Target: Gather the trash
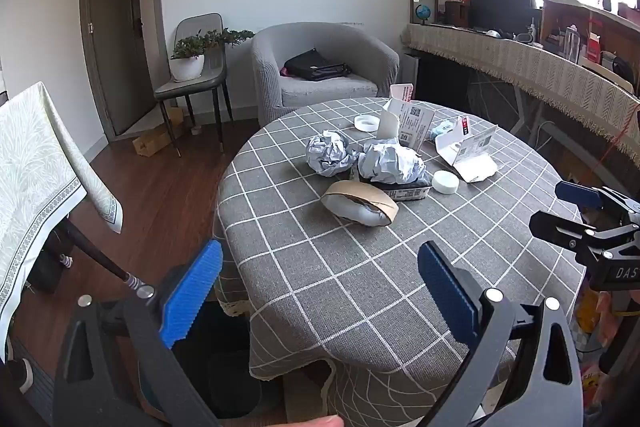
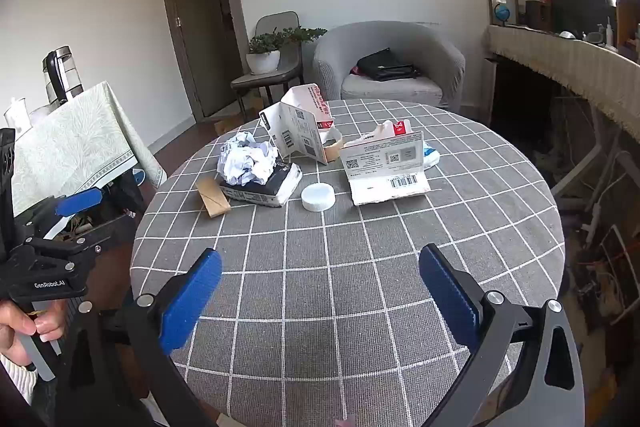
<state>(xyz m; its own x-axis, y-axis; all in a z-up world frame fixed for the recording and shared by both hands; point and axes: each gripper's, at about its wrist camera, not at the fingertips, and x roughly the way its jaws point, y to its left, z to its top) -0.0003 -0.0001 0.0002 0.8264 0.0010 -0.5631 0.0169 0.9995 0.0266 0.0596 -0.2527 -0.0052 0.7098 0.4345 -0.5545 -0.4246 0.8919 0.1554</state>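
Left wrist view. Round table (image 1: 360, 267) with grey checked cloth. Trash clustered at the far middle: two crumpled paper balls (image 1: 330, 157), the right one resting on a flat printed packet (image 1: 408, 191); a flattened brown tape roll (image 1: 362, 201) in front; a white cap (image 1: 445, 182) beside; opened white cartons (image 1: 466, 151) behind, contents not discernible. Left gripper (image 1: 320, 297) tilted downward over the near edge, blue pads wide apart, nothing between.

Right wrist view. Same pile seen farther off: paper ball (image 2: 246, 163), brown cardboard piece (image 2: 213, 195), white cap (image 2: 318, 197), open cartons (image 2: 386, 167). Right gripper (image 2: 320, 297) angled down, jaws fully spread, empty. A hand (image 2: 30, 327) grips the other tool's handle at left.
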